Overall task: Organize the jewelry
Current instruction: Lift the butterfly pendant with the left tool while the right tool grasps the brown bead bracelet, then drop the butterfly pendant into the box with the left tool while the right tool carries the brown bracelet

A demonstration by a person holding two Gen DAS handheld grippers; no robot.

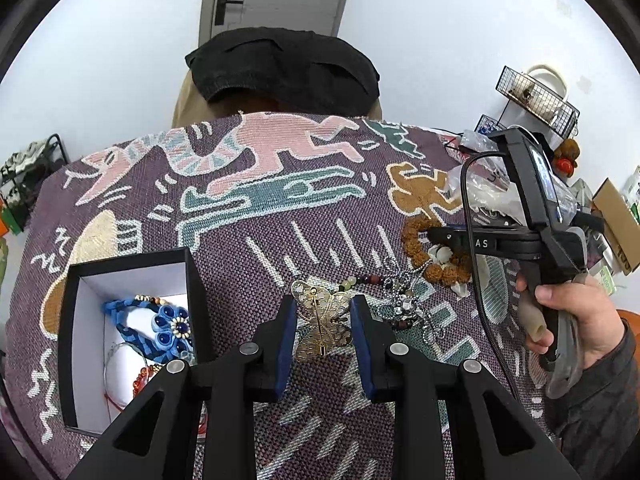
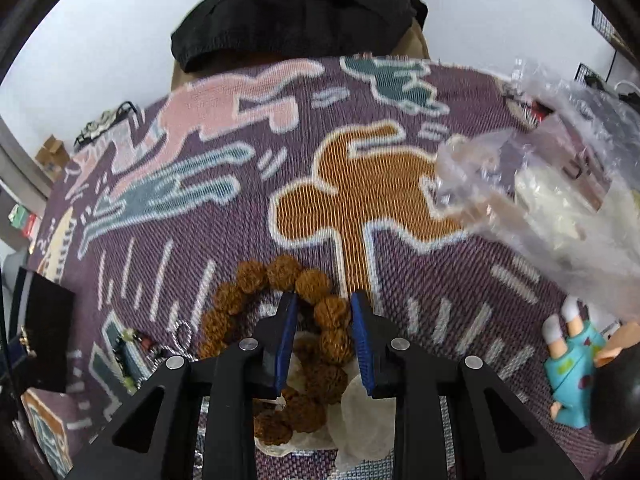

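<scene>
One gold butterfly brooch [image 1: 322,322] between left fingers [image 1: 289,334]; right fingers [image 2: 289,334] narrow around one bead bracelet [image 2: 316,336].

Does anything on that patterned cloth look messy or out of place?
Yes: beside the gold butterfly brooch, a silver ball chain and a dark beaded strand lie tangled in one heap. At the table's edge, a blue toy figure lies tipped over among the jewelry.

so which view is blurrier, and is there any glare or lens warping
Right wrist view: motion-smeared, worst on the crinkled clear plastic bag, sharper at the brown knobbly bead bracelet. Left wrist view: crisp on the gold filigree butterfly brooch. Both: fisheye bulge, dark corners, flat light, no harsh glare.
</scene>
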